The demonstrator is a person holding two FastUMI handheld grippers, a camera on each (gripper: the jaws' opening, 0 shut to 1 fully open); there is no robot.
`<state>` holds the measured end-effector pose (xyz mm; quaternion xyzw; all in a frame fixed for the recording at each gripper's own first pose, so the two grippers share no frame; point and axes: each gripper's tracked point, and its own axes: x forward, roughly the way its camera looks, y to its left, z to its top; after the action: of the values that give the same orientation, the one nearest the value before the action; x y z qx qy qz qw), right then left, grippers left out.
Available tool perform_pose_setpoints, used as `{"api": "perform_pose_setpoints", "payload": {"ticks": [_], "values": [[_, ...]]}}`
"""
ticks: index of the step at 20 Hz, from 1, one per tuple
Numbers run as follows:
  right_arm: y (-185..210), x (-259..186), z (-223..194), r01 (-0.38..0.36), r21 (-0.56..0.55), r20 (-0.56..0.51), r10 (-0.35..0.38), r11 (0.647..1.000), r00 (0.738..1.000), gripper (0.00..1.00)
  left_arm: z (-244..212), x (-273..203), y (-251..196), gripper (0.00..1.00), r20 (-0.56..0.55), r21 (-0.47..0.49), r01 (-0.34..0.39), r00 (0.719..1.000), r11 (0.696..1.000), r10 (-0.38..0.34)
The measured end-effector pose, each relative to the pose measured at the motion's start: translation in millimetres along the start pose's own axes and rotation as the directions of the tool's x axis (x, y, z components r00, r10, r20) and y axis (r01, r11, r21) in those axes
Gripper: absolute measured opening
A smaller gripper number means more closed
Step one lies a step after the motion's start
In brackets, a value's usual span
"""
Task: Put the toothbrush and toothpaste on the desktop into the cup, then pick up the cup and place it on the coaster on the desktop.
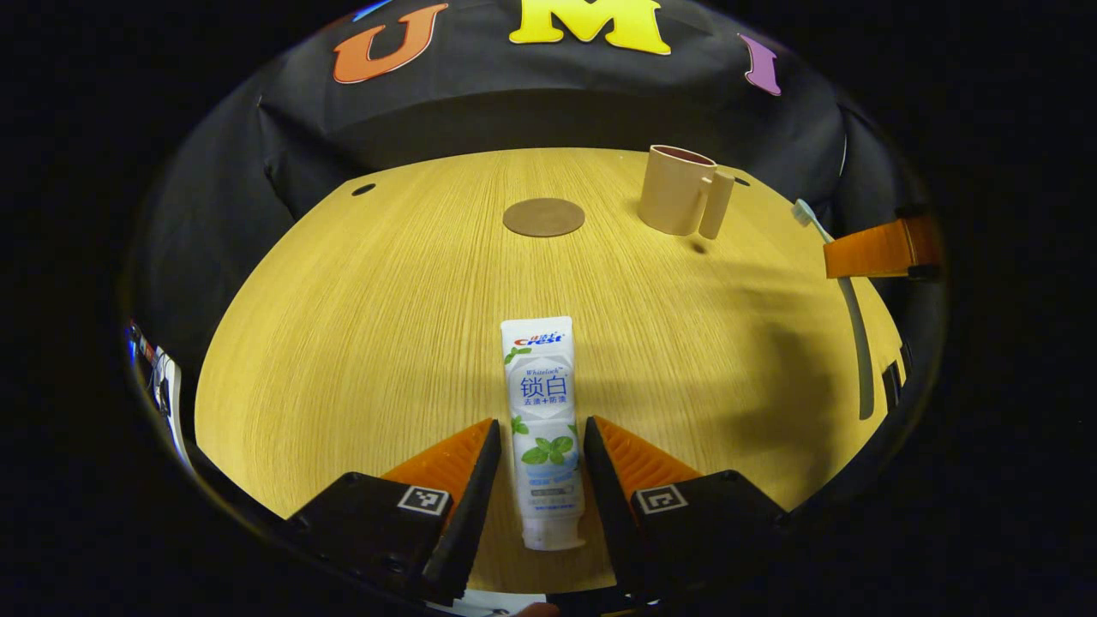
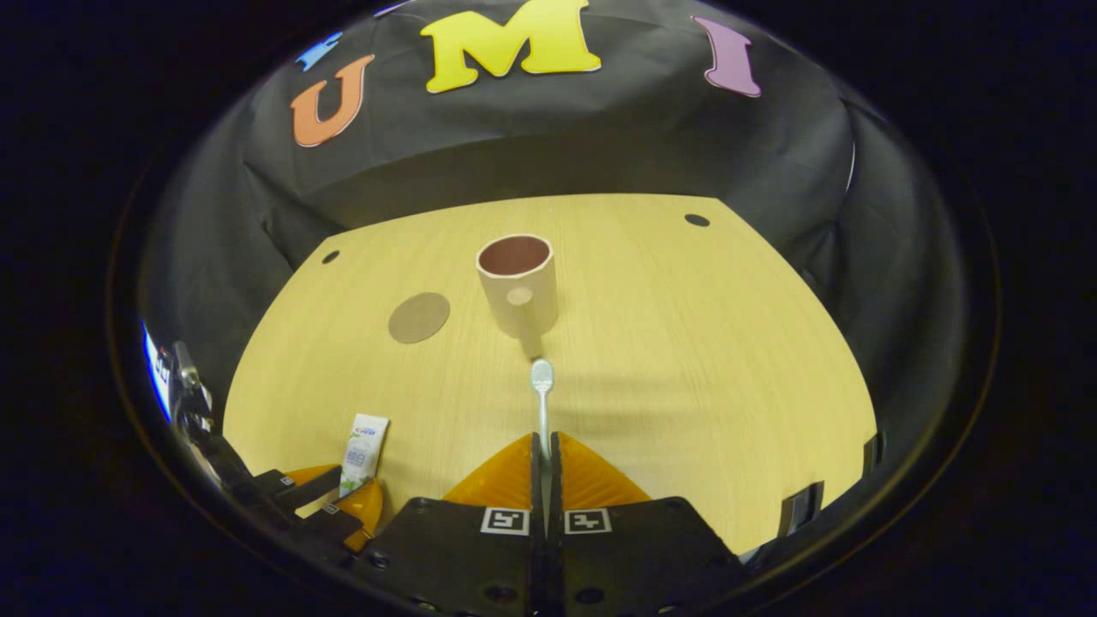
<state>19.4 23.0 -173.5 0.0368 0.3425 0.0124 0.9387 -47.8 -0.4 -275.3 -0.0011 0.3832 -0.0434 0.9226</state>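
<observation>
A white toothpaste tube [image 1: 542,403] lies flat on the wooden desk, cap toward me. My left gripper [image 1: 542,424] is open, one finger close along each side of the tube with thin gaps. My right gripper [image 2: 542,437] is shut on the handle of a toothbrush [image 2: 542,381], whose head points at the cup and is raised off the desk. The beige cup [image 2: 518,287] stands upright and empty at the back, handle toward the brush. A round brown coaster [image 2: 419,317] lies left of it. The left gripper view shows the cup [image 1: 677,201], coaster [image 1: 543,217], toothbrush [image 1: 853,317] and right gripper [image 1: 874,248].
The wooden desk [image 2: 686,360] has small dark holes near its back corners [image 2: 697,219]. Black cloth walls close it in behind and at the sides. My left gripper [image 2: 343,497] shows low on the left of the right gripper view, around the tube [image 2: 364,446].
</observation>
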Motion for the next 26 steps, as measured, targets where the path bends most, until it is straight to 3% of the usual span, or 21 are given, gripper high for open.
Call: {"api": "perform_pose_setpoints", "payload": {"ticks": [1,5,9,13,16,19,26], "values": [[0,-3,5,0.0,-0.002,0.011,0.0,1.0,1.0,0.0,-1,-1,1,0.47,-0.013,-0.007,-0.001,1.0,1.0,0.001],[-1,-7,32,-0.004,-0.027,0.095,0.006,1.0,0.995,0.0,10,-8,0,0.38,0.016,-0.019,0.005,1.0,1.0,-0.004],[15,-9,86,-0.031,-0.044,0.206,0.039,0.999,0.978,0.0,36,-24,0,0.38,0.093,-0.025,0.024,0.995,0.999,-0.022],[31,5,154,-0.047,-0.073,0.34,0.069,0.996,0.938,0.0,59,-42,2,0.34,0.17,-0.013,0.037,0.985,0.999,-0.034],[47,14,204,-0.087,-0.08,0.448,0.114,0.993,0.887,0.0,75,-49,1,0.33,0.214,-0.002,0.04,0.976,0.999,-0.038],[55,28,239,-0.082,-0.113,0.544,0.13,0.99,0.829,0.0,83,-50,1,0.33,0.237,-0.003,0.035,0.971,0.999,-0.033],[62,87,250,-0.098,-0.101,0.554,0.137,0.99,0.821,0.0,78,-25,7,0.33,0.187,-0.053,0.029,0.982,0.998,-0.019]]}}
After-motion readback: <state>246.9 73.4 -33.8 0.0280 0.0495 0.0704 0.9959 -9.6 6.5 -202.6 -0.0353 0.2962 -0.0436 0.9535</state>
